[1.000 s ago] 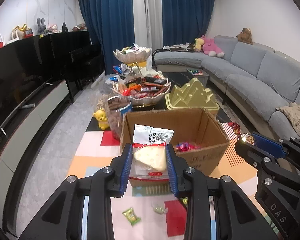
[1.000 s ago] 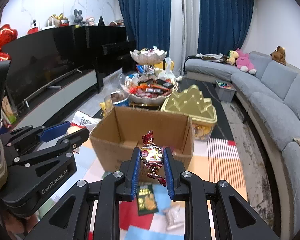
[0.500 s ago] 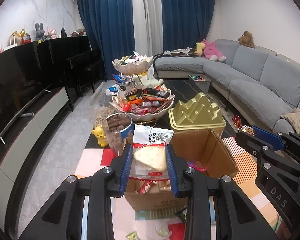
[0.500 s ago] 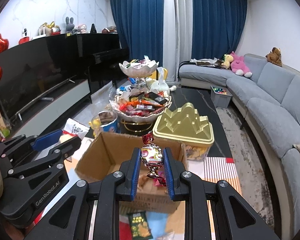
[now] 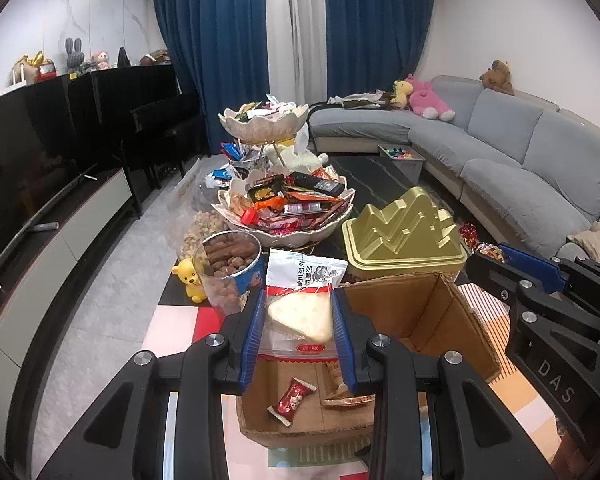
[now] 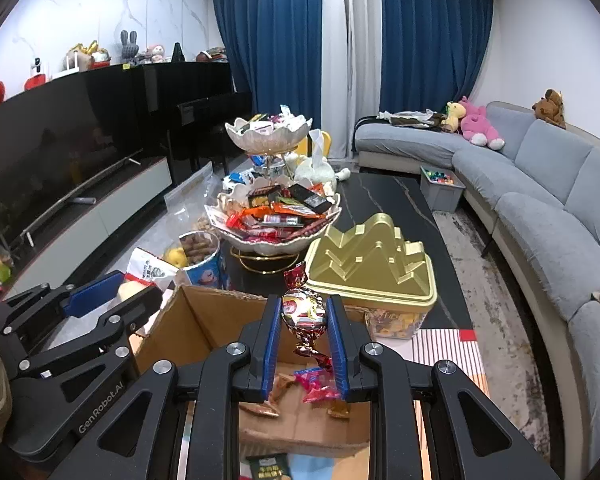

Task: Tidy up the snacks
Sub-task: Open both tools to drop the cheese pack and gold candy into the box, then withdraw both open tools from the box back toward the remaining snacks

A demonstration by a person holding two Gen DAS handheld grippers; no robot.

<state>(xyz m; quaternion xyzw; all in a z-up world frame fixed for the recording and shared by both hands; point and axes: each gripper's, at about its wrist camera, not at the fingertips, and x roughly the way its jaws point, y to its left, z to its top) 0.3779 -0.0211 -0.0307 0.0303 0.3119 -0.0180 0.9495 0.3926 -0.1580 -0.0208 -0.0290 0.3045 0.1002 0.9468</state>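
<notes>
My left gripper (image 5: 299, 320) is shut on a white and red snack packet (image 5: 304, 300) showing a pale wedge inside. It hangs over the near left part of an open cardboard box (image 5: 452, 320), which holds a few wrapped sweets (image 5: 292, 396). My right gripper (image 6: 303, 322) is shut on a foil-wrapped candy (image 6: 305, 314) with twisted red ends, above the same box (image 6: 204, 324). Each gripper shows at the edge of the other's view: the right one (image 5: 512, 276) and the left one (image 6: 112, 296).
Beyond the box stand a two-tier bowl stand piled with snacks (image 5: 288, 208), a gold mountain-shaped tin (image 5: 404, 236) and a clear tub of brown snacks (image 5: 230, 268). A grey sofa (image 5: 540, 168) runs along the right, a dark TV unit (image 5: 52, 184) along the left.
Both grippers have moved forward over the table with their snacks. The box, which lay ahead of them, now lies right beneath the fingers, and the bowl stand and tin look closer.
</notes>
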